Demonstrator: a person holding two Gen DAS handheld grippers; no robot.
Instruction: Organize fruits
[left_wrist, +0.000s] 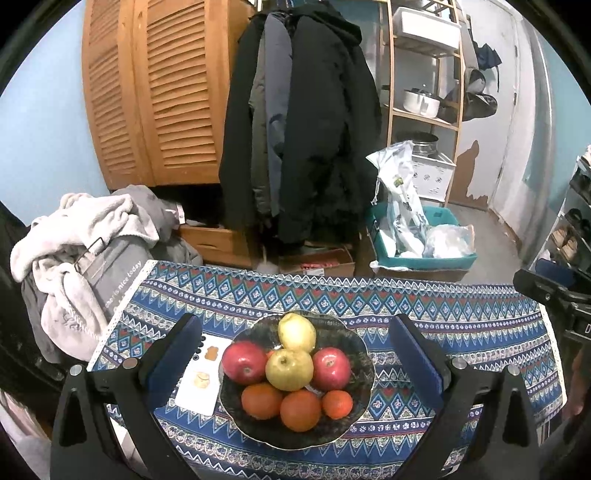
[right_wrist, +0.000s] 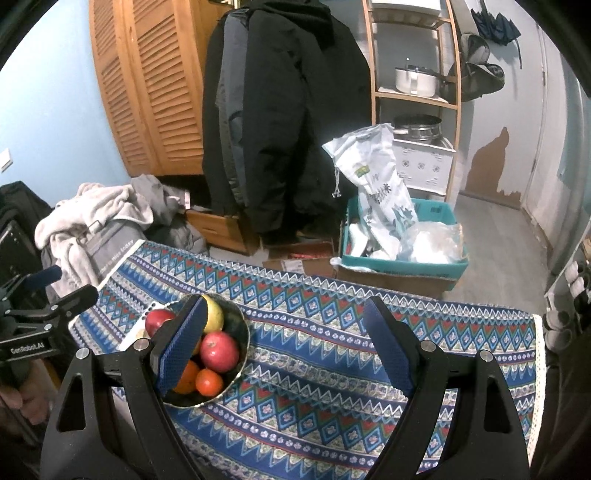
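Worktop (left_wrist: 480, 321) under a blue patterned cloth carries a dark scalloped bowl (left_wrist: 354, 350) heaped with fruit, and in the left wrist view that bowl sits dead ahead, framed between the wide, empty jaws of the left gripper (left_wrist: 295, 354). From the right gripper (right_wrist: 284, 347), whose jaws also stand wide with nothing in them, the bowl lies off to the left, partly hidden behind the left-hand pad, so the left hand looks the better placed. Nearest its jaws are three oranges (left_wrist: 300, 410), with two red apples (left_wrist: 243, 362) and two yellow-green fruits (left_wrist: 289, 369) stacked behind.
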